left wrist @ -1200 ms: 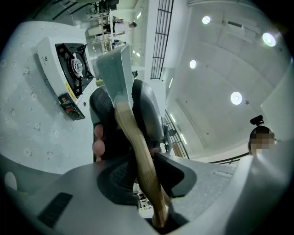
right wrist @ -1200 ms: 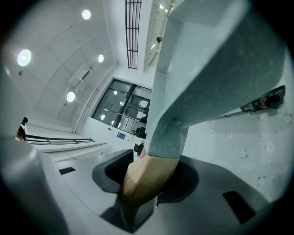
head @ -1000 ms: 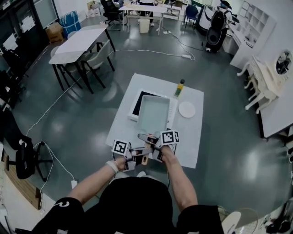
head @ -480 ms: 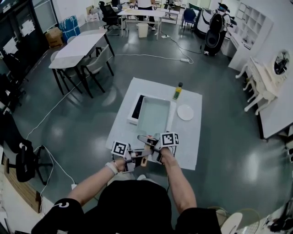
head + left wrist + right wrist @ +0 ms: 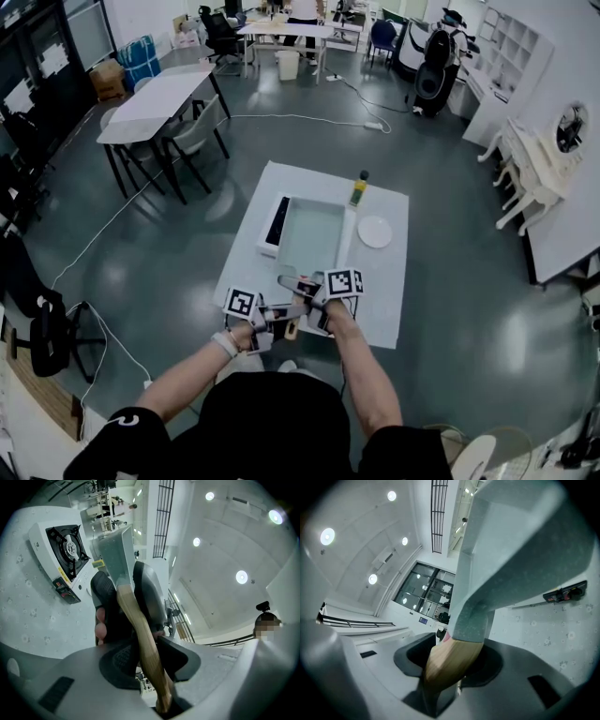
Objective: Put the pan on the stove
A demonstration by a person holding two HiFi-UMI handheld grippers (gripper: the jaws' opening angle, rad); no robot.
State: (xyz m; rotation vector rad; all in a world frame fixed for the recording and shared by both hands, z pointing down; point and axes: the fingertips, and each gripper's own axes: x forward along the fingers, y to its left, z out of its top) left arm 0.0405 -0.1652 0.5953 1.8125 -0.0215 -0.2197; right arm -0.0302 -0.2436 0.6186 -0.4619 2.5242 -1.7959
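A pale green rectangular pan (image 5: pixel 314 234) hangs level over the white table (image 5: pixel 384 291), covering most of the stove (image 5: pixel 277 221) beneath it. Its wooden handle (image 5: pixel 292 327) points back toward me. My left gripper (image 5: pixel 274 322) is shut on the near end of the handle (image 5: pixel 140 634). My right gripper (image 5: pixel 307 292) is shut on the handle (image 5: pixel 451 660) further forward, right where it meets the pan (image 5: pixel 511 550). In the left gripper view the stove (image 5: pixel 63 550) shows its black burner, lying left of the pan (image 5: pixel 115 550).
A small bottle (image 5: pixel 357 190) stands at the table's far edge and a white plate (image 5: pixel 375 232) lies right of the pan. The stove's control panel (image 5: pixel 565 592) shows below the pan. Tables, chairs and a floor cable stand beyond.
The head view has shifted a little, and the pan now hides slightly more of the stove's black top. Both grippers keep the same hold on the handle.
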